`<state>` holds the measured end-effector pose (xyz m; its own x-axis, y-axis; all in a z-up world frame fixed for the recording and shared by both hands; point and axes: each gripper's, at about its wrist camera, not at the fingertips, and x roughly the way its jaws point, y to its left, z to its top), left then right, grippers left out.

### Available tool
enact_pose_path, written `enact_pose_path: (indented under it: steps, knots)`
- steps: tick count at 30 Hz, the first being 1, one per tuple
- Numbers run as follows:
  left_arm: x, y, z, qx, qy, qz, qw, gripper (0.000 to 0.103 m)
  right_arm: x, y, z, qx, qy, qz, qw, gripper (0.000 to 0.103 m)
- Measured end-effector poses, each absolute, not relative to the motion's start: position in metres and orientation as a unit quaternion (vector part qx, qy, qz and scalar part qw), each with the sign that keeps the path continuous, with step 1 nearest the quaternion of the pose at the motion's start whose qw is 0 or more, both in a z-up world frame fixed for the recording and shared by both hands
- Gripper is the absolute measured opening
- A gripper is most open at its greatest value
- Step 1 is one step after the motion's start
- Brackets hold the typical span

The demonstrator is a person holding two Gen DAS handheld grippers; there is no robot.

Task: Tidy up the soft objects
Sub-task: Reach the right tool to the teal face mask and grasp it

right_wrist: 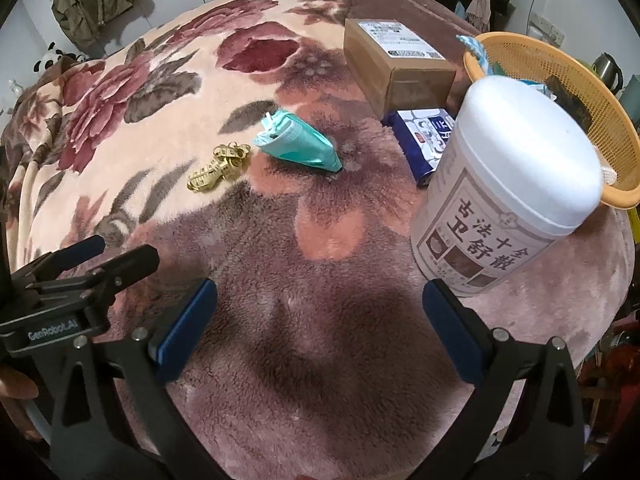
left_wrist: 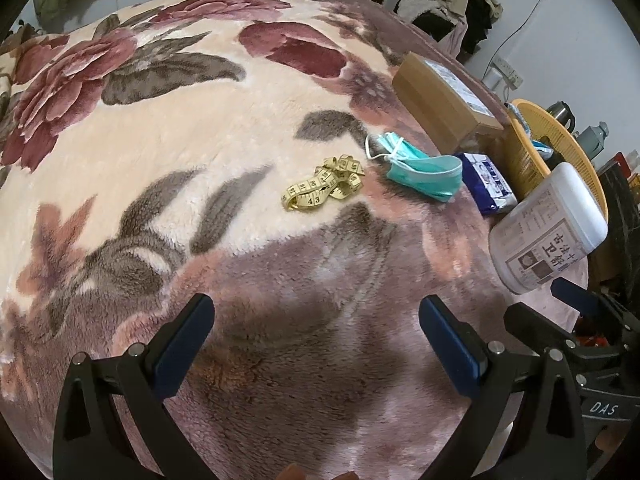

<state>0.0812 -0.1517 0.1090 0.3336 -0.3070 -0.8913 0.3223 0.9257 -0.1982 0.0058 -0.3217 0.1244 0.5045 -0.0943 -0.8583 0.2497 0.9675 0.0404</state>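
Both jaws stand wide, empty: left gripper (left_wrist: 316, 344), right gripper (right_wrist: 320, 332). At twelve o'clock, limp tape measure (left_wrist: 324, 184) and light face mask (left_wrist: 420, 170) suit bunched-middle pinches.

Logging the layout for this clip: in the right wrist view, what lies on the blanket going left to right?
Tape measure → face mask → cardboard box → white jar. The blue packet and the orange basket overlap the jar's span, so I leave them out.
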Motion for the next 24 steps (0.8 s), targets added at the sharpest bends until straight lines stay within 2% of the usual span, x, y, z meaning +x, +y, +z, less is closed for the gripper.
enact_pose_path:
  steps: [24]
  knots:
    - [0.098,-0.141,0.076,-0.003,0.559,-0.185,0.808,0.102,0.028,-0.326,0.085,0.082,0.512,-0.108,0.848,0.103]
